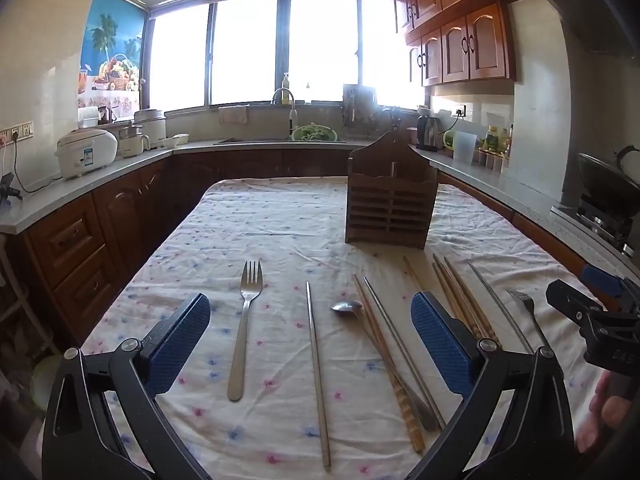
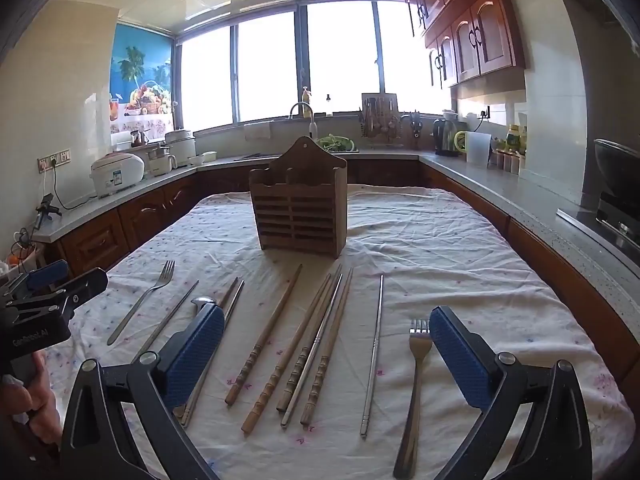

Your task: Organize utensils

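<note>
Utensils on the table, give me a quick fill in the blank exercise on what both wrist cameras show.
1. The number of forks on the tablecloth is ____.
2. The wooden holder stands ____ of utensils.
3. The only spoon lies nearer the ____ gripper.
4. Both the left gripper and the right gripper are ____.

Missing words: two; empty; left; open

Domestic kitchen. A U-shaped stone countertop (image 2: pixel 472 176) over wooden base cabinets (image 1: pixel 80 240) carries a rice cooker (image 1: pixel 86 152), an electric kettle (image 2: pixel 446 138) and a sink faucet (image 1: pixel 285 98). Wooden wall cabinets (image 1: pixel 464 44) hang at right; a wok (image 1: pixel 608 184) sits on the stove.
</note>
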Demonstrator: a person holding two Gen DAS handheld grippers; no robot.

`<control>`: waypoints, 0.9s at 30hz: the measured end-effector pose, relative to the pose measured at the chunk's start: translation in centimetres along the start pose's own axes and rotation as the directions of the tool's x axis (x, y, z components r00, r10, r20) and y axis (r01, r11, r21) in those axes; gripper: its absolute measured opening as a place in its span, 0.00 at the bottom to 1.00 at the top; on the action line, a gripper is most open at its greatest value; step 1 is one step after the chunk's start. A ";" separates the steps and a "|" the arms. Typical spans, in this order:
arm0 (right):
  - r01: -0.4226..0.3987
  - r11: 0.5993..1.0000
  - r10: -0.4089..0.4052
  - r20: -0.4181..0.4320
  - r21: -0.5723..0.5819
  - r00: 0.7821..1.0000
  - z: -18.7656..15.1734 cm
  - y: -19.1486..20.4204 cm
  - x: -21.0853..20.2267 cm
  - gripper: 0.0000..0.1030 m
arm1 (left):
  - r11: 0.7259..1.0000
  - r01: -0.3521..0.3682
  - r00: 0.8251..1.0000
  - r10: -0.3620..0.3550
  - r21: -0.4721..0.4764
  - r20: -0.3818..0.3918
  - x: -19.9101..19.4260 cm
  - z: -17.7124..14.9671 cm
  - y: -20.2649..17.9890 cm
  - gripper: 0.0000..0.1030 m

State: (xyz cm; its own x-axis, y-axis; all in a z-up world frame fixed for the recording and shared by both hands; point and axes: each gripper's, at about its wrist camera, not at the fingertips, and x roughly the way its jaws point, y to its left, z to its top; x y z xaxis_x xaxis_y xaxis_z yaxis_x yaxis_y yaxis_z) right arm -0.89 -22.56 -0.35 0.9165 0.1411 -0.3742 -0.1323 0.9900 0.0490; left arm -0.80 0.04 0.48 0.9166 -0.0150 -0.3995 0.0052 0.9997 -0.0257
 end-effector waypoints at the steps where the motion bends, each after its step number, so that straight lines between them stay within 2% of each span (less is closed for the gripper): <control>1: -0.001 1.000 0.001 0.000 0.001 1.000 0.0 0.0 0.1 1.00 | 1.000 -0.001 1.000 0.001 0.000 0.000 -0.1 0.1 0.0 1.00; 27: 0.000 1.000 0.000 0.026 0.001 1.000 0.2 0.1 -0.3 1.00 | 1.000 -0.005 1.000 0.005 -0.005 -0.002 0.0 0.2 -0.1 1.00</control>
State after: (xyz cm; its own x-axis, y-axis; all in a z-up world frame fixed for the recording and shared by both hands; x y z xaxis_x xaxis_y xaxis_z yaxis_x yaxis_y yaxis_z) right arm -1.12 -22.49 -0.04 0.9260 0.1414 -0.3499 -0.1323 0.9899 0.0500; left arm -0.78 -0.06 0.64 0.9157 -0.0101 -0.4018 -0.0013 0.9996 -0.0280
